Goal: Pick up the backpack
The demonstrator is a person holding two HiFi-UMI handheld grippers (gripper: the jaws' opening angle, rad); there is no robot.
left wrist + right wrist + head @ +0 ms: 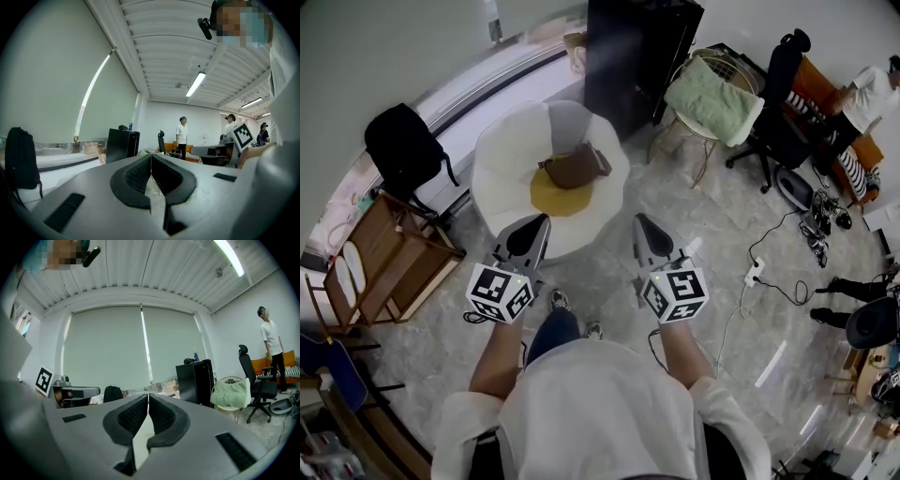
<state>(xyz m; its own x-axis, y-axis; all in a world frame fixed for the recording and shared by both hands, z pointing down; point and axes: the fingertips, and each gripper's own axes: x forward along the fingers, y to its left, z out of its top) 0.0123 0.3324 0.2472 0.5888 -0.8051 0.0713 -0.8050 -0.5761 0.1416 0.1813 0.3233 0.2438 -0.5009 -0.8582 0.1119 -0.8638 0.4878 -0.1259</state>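
Pointing level and side by side, the left gripper (534, 225) and the right gripper (643, 225) are held out before a round white padded chair (502, 159). In each gripper view the ribbed black pads are seen pressed together, with nothing between them. A soft black backpack (403, 141) is seen upright by the window wall, behind a slatted wooden chair (394, 248) and well apart from the left gripper. A brown leather bag (577, 167) is laid on a yellow cushion (558, 195) in the white chair.
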